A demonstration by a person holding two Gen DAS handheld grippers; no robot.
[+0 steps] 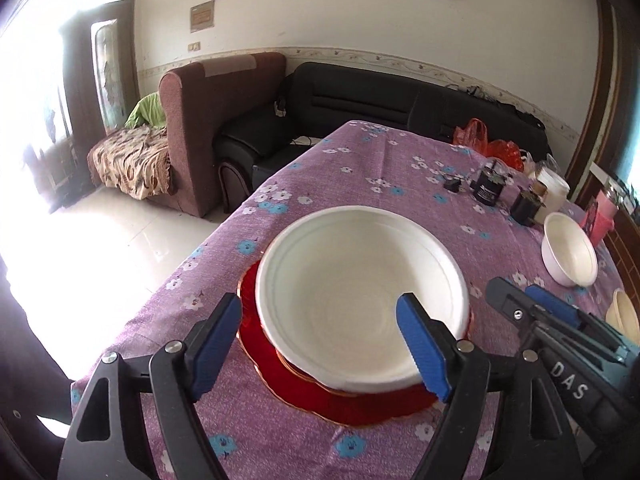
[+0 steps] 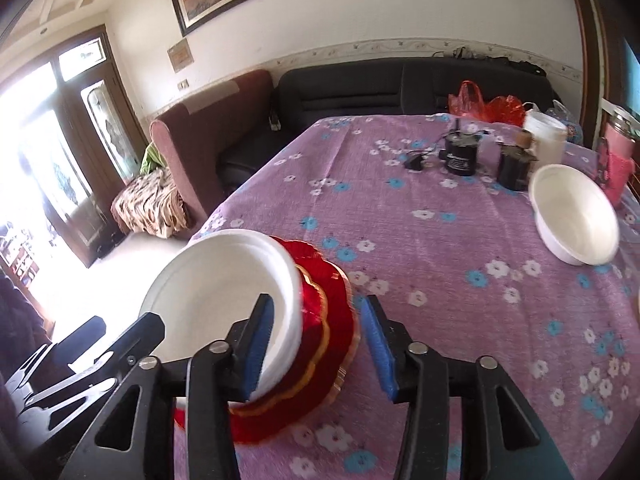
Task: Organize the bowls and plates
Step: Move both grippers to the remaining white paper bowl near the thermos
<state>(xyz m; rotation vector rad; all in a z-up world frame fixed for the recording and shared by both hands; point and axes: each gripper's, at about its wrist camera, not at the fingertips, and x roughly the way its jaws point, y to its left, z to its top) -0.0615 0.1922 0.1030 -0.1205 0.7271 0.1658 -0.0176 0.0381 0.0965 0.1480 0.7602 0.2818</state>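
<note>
On the near left part of the worktop (image 1: 360,152), under its purple flowered cloth, a white plate (image 1: 360,292) rests on a stack of red plates (image 1: 352,404); I judge the step in hand to be letting go of this pile and backing away.

1. Left gripper (image 1: 320,344): my jaws stand released. The near rim of the white plate lies between the 2 blue pads (image 1: 420,348), and neither pad presses on it; the right-hand pad overlaps the plate's inner face in this view, while the left-hand one hangs over the red rim and the cloth.

2. Right gripper (image 2: 316,344): my jaws are likewise released. From the right wrist the right edge of the pile sits in the gap, the white rim just beside the left-hand pad and the scalloped red rim short of the right-hand one. Whether the left-hand pad touches the white rim, I cannot tell.

3. To do the step well, I should keep both pairs of jaws wide and draw them straight back along their own line, so no pad hooks a rim and drags the pile. The white plate sits off-centre on the red ones, toward the far left, so a nudge could slide it.

4. Remaining pieces: 1 white bowl (image 2: 576,216) stands well apart at the far right, near some dark jars (image 2: 460,156), and a cream bowl (image 1: 624,316) shows at the right edge of the left view.
</note>
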